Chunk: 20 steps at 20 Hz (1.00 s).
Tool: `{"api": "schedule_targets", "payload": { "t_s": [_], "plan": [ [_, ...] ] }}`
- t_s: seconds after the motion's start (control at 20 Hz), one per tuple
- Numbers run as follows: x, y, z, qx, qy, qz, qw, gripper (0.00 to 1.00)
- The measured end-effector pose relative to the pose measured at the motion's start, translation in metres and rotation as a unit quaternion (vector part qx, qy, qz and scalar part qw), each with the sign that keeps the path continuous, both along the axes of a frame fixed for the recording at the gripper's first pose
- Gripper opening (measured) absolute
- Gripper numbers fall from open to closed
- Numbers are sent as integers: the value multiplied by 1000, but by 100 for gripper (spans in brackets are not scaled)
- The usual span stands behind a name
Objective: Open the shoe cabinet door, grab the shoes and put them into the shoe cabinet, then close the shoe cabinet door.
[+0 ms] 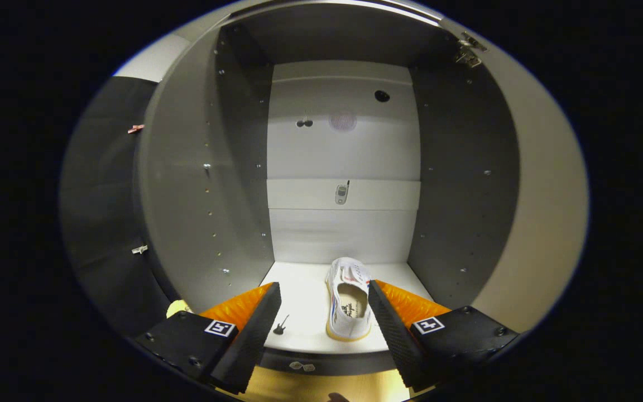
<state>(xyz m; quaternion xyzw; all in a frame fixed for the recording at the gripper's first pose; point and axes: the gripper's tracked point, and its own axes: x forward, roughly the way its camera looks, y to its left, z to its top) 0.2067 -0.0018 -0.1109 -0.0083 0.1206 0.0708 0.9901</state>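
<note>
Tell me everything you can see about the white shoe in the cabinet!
The white shoe looks like a canvas sneaker with a pale yellowish sole rim and small red and blue marks on its side. It lies flat on the cabinet floor, sole down, heel toward the tongs and toe toward the back wall. Its opening faces up, showing a printed insole. The open tongs sit either side; the right finger is very near it, contact unclear.

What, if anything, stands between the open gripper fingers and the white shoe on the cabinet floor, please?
Nothing visible does. The shoe lies on the cabinet floor just ahead of the open gripper, nearer its right finger, with bare shelf between.
</note>
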Motion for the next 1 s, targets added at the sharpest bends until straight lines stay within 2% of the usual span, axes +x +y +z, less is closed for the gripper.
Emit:
{"api": "schedule_targets", "payload": {
  "t_s": [0.2,0.6,0.8,1.0],
  "plan": [
    [-76,-5,29,8,-24,-5,1000,99],
    [-226,-53,55,36,-19,-19,999,99],
    [-281,-92,75,51,-20,-17,998,98],
    [-317,-146,94,57,-34,-22,998,99]
  ]
}}
